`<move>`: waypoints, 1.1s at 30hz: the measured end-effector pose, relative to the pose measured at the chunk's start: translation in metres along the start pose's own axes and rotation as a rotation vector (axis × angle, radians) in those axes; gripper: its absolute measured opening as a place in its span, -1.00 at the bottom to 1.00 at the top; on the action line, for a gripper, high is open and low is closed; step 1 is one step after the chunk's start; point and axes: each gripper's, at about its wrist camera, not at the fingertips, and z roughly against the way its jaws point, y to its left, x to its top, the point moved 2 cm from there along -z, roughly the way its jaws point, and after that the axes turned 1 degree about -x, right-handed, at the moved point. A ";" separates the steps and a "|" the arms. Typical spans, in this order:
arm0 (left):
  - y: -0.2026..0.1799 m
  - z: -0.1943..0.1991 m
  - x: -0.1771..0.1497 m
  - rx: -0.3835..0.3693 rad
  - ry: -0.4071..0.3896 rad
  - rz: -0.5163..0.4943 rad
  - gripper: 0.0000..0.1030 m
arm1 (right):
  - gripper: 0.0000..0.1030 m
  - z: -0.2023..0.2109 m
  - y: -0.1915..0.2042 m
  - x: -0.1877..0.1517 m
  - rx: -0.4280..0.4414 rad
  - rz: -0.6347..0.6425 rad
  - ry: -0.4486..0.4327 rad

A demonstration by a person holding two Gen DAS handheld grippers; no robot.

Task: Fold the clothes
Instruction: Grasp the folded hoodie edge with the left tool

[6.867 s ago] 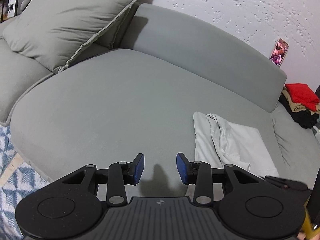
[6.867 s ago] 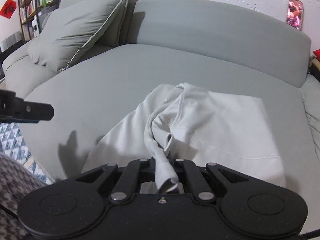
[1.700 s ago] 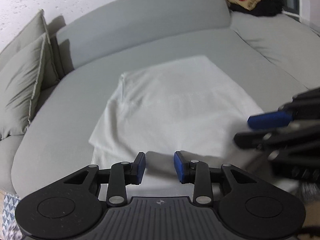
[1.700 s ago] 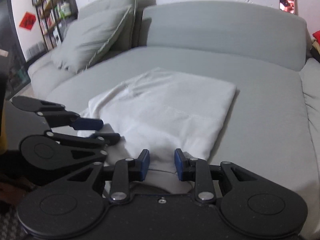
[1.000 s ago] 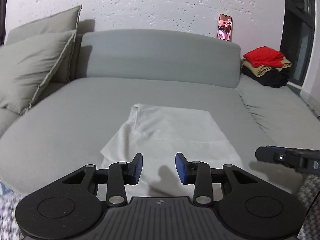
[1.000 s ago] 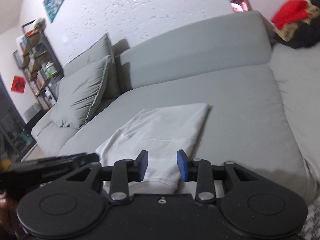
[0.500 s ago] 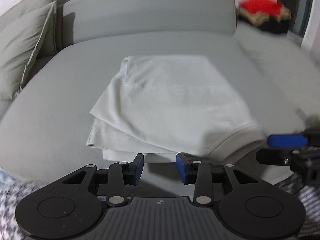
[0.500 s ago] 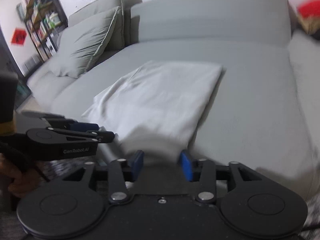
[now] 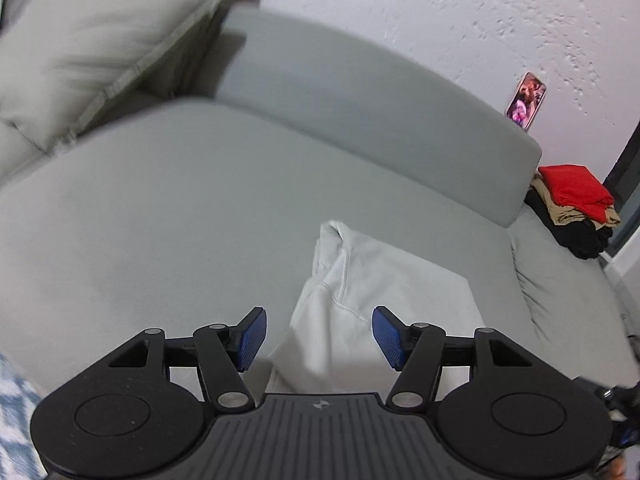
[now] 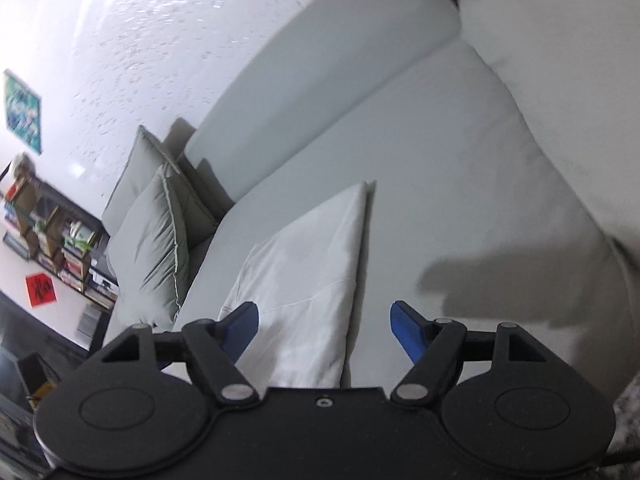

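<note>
The folded white garment (image 9: 384, 296) lay on the grey sofa (image 9: 168, 216); left gripper (image 9: 318, 338) and right gripper (image 10: 324, 330) had just been opening, released, gripping nothing.

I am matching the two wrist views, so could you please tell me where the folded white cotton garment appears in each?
Left wrist view: the folded white cotton garment lies lower centre-right on the seat.
Right wrist view: the garment lies lower centre.
Shared landmark: the grey sofa backrest behind it.
</note>
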 end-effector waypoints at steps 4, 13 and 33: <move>0.018 -0.035 0.011 -0.040 0.123 0.091 0.12 | 0.15 -0.020 -0.007 0.008 0.022 -0.086 0.055; 0.038 -0.069 0.022 -0.149 0.276 0.126 0.11 | 0.03 -0.060 -0.016 0.026 0.014 -0.131 0.135; -0.004 -0.167 0.038 -0.386 0.435 0.073 0.05 | -0.21 -0.159 -0.009 0.064 0.095 -0.088 0.254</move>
